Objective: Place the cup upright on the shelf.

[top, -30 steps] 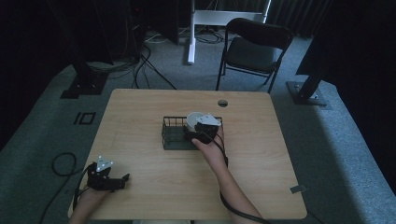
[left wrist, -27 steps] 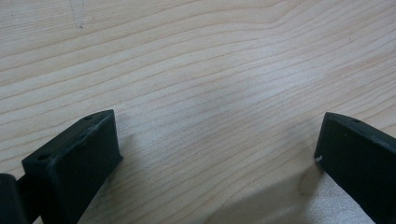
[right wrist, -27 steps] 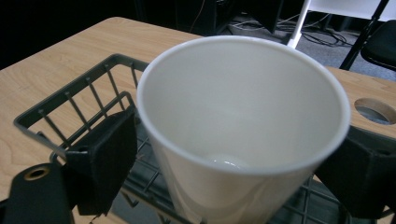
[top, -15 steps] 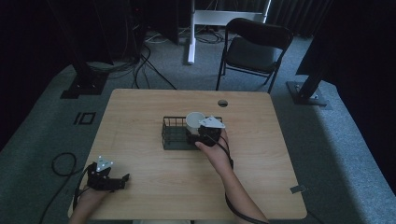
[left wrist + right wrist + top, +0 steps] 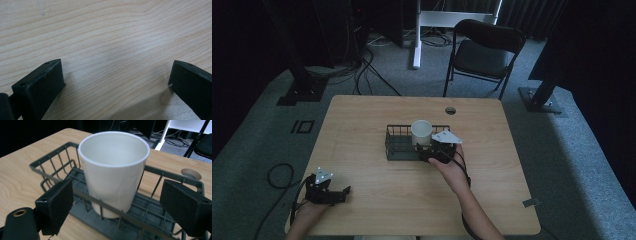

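The white cup stands upright inside the wire basket at the middle of the surface. The right tool sits just outside the basket's near wall, jaws apart, cup released. The left tool rests near the surface's corner, jaws apart, empty.

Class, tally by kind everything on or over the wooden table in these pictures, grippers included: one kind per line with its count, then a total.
White paper cups: 1, upright in the basket
Dark wire baskets: 1
Black two-jaw grippers: 2, the left gripper open on bare table, the right gripper open just short of the cup
Total: 4
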Available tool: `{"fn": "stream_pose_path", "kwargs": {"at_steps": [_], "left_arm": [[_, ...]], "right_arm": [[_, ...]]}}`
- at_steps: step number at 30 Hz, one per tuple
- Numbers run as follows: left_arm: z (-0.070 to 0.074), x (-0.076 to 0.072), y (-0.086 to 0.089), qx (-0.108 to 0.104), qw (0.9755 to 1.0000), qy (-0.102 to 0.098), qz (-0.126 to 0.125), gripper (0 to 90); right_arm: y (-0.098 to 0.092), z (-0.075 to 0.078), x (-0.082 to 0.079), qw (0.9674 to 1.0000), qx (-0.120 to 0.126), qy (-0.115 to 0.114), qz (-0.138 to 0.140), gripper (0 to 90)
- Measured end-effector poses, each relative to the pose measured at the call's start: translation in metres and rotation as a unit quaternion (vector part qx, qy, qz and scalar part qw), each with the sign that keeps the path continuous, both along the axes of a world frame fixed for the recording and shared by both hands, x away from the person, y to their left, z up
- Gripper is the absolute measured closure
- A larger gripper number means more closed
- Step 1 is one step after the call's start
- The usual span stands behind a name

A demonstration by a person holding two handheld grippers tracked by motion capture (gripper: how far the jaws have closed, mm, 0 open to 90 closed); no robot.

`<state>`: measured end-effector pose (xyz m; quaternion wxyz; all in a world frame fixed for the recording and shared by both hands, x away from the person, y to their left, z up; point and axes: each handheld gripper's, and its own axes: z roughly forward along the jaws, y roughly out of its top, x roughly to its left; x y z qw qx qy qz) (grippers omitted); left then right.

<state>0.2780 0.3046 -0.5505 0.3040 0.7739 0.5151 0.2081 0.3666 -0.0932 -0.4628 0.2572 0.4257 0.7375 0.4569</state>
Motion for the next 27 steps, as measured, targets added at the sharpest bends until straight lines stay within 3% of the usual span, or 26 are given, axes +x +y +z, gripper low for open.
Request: {"fn": "stream_pose_path", "kwargs": {"at_steps": [12,16,21,27], "left_arm": [[0.0,0.0,0.0,0.0,1.0,0.0,0.0,0.1],[0.0,0.0,0.0,0.0,1.0,0.0,0.0,0.1],[0.0,0.0,0.0,0.0,1.0,0.0,0.0,0.1],[0.0,0.0,0.0,-0.001,1.0,-0.001,0.0,0.1]], "right_arm": [[-0.023,-0.01,-0.014,1.0,-0.004,0.001,-0.009,11.6],[-0.03,-0.016,-0.019,0.9998,-0.011,-0.009,-0.012,11.8],[-0.042,-0.016,-0.024,0.9996,0.005,-0.018,-0.022,11.9],[-0.055,-0.029,-0.028,0.9996,0.0,-0.001,-0.03,11.9]]}}
